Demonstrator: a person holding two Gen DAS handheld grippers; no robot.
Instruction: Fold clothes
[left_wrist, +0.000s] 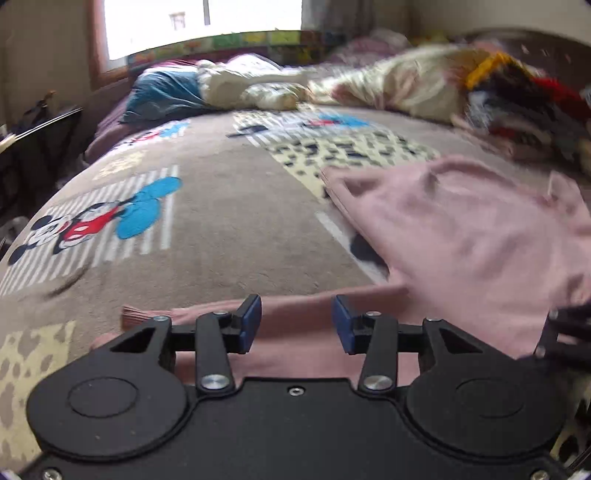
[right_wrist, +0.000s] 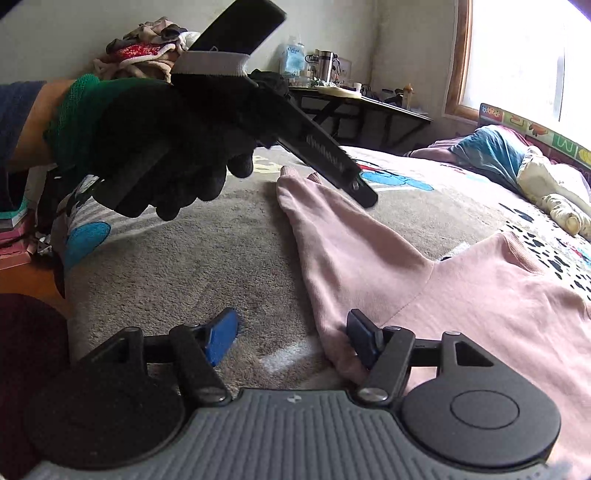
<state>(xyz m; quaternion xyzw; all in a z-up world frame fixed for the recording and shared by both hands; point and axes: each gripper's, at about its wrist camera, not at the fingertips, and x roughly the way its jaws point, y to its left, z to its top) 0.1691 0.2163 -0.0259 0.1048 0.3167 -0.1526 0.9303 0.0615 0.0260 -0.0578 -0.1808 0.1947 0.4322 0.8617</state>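
Pink cotton, a long-sleeved sweatshirt (right_wrist: 480, 295), is lying spread out on the bed (right_wrist: 207, 258), over a grey plush blanket (left_wrist: 229, 229) printed with cartoon mice. The left gripper (left_wrist: 297, 323) is hovering just above one pink sleeve (left_wrist: 295, 332), which is running crosswise under and between its blue fingers (left_wrist: 249, 321); the fingers are standing partly apart and are not pinching the cloth. The right gripper (right_wrist: 291, 338) is sitting low at the sweatshirt's underarm edge, its fingers spread wide: the right-hand pad (right_wrist: 360, 338) is touching the pink fabric, while the other is resting over bare blanket, so nothing is clamped. Beyond the right fingers the other sleeve is stretching away towards a black-gloved hand (right_wrist: 166, 147) that is holding the left gripper. Far ahead of the left fingers, crumpled cream bedding (left_wrist: 258, 85) and a blue pillow (left_wrist: 166, 92) are lying under the window (left_wrist: 203, 22).
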